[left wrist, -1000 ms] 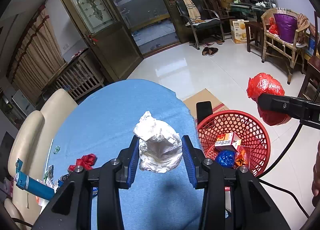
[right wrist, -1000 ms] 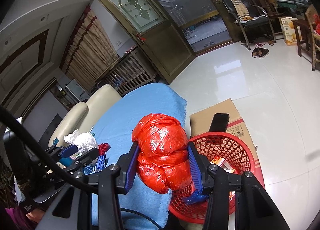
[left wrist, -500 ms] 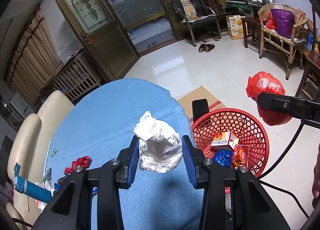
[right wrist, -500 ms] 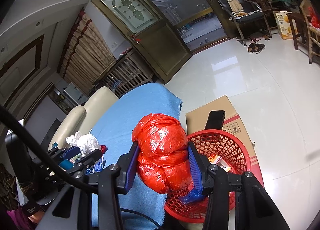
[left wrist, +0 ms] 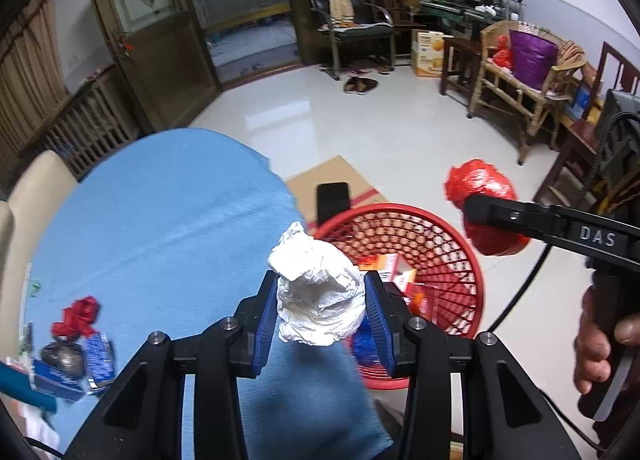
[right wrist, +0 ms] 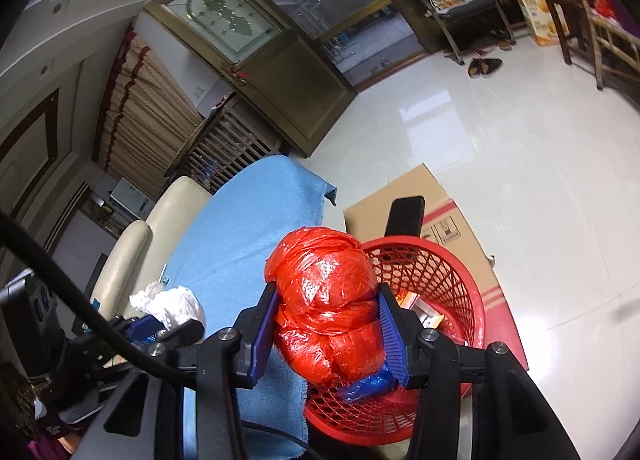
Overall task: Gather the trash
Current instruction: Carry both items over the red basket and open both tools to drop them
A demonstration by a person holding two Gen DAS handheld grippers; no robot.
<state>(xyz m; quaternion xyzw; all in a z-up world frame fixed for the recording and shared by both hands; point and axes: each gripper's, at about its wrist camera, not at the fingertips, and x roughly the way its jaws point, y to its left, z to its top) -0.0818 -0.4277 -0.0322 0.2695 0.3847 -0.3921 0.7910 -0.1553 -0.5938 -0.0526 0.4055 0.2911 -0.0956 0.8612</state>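
Note:
A crumpled white paper wad (left wrist: pixel 320 300) sits between the blue pads of my left gripper (left wrist: pixel 320 284), over the edge of the blue-clothed table (left wrist: pixel 160 219), just left of the red mesh basket (left wrist: pixel 460 244). The left jaws are opening, though the pads still touch the wad. My right gripper (right wrist: pixel 326 296) is shut on a red plastic bag bundle (right wrist: pixel 320 268), held above the basket's rim (right wrist: pixel 452 280). In the left wrist view the bag (left wrist: pixel 480 187) hangs right of the basket. The basket holds a small carton and blue and orange wrappers.
A red ribbon (left wrist: pixel 78 314), a blue wrapper (left wrist: pixel 96 356) and other scraps lie on the table's left. A flat cardboard box (left wrist: pixel 332 175) with a black phone-like slab (left wrist: pixel 333 199) lies behind the basket. A cream chair (left wrist: pixel 32 187) stands at the left.
Both grippers have sunk and tipped downward toward the basket, which now looks nearer and larger. Each still carries its load.

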